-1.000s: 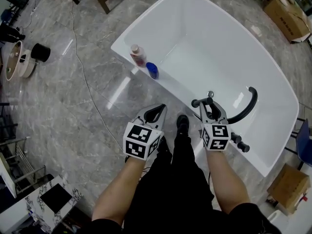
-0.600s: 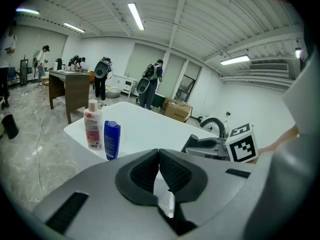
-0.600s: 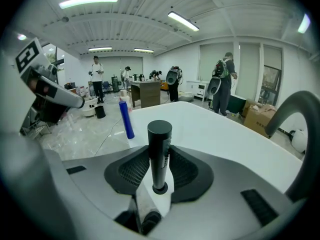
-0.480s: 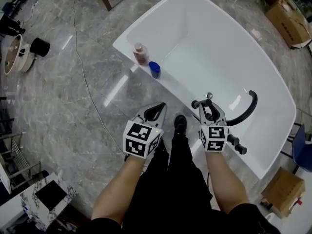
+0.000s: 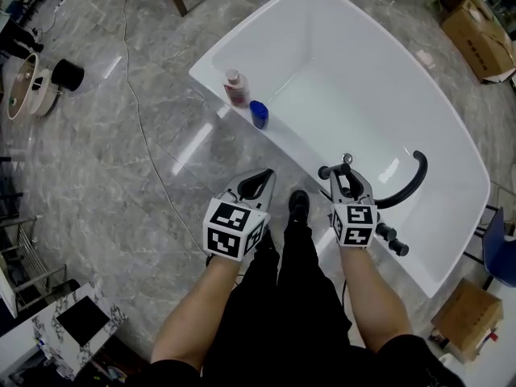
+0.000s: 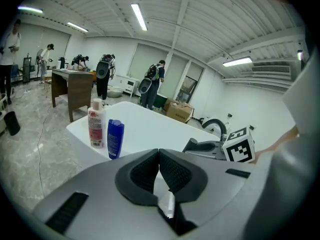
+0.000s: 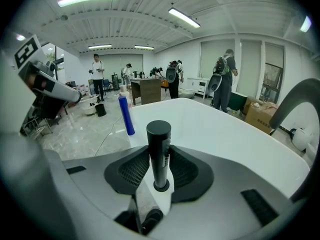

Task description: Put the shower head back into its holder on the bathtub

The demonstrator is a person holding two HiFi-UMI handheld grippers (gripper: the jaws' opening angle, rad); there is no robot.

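Standing beside a white bathtub (image 5: pixel 363 79), a person holds a gripper in each hand. The right gripper (image 5: pixel 347 177) is clamped on the black stick-shaped shower head (image 7: pixel 158 144), upright at the near rim beside a curved black spout (image 5: pixel 413 177). The left gripper (image 5: pixel 256 185) hangs closed and empty over the floor.

To finish well, the handle should probably be kept vertical and pressed straight down until seated before the jaws let go.

A dark ring circles the handle's base; whether that is the holder is unclear. From the head view the gripper hides it. No hose is visible.
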